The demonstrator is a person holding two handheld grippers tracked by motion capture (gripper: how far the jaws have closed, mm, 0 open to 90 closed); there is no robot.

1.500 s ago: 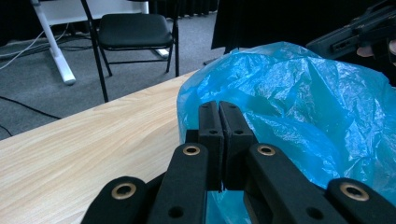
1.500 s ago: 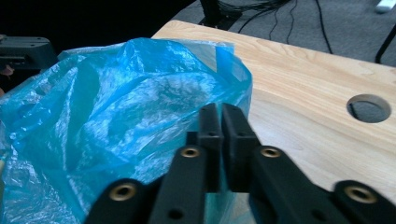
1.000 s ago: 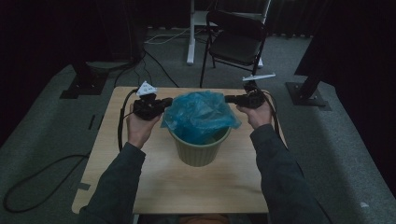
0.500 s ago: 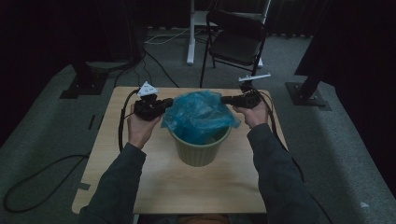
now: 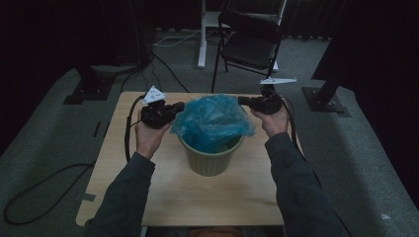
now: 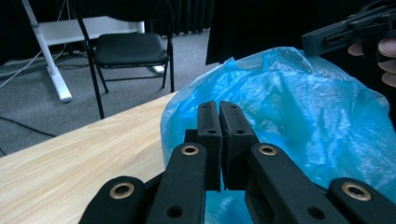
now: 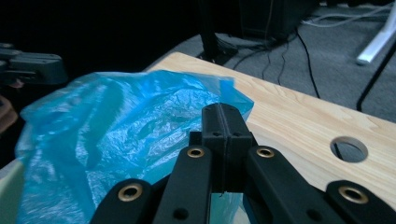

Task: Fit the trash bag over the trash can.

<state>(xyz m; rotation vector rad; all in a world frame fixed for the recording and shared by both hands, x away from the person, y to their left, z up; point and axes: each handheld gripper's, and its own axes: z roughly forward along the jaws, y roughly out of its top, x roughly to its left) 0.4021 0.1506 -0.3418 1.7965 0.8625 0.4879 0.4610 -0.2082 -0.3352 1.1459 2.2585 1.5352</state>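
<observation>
At centre frame, we pinch the blue bag (image 5: 213, 121) in both closed grippers, left (image 5: 179, 106) and right (image 5: 242, 100), above the bin (image 5: 211, 159).

A light wooden table (image 5: 163, 197) with rounded corners stands on grey carpet. A pale green plastic bin (image 5: 211, 159) sits near its middle.

Both forearms wear dark grey long sleeves (image 5: 129, 190). The left gripper (image 5: 181, 105) and right gripper (image 5: 241, 100) are matte black, each with a black cable and a pale grey three-cornered plate on top. Their linkage arms carry brass-ringed pivot holes and small dark screw holes.
</observation>
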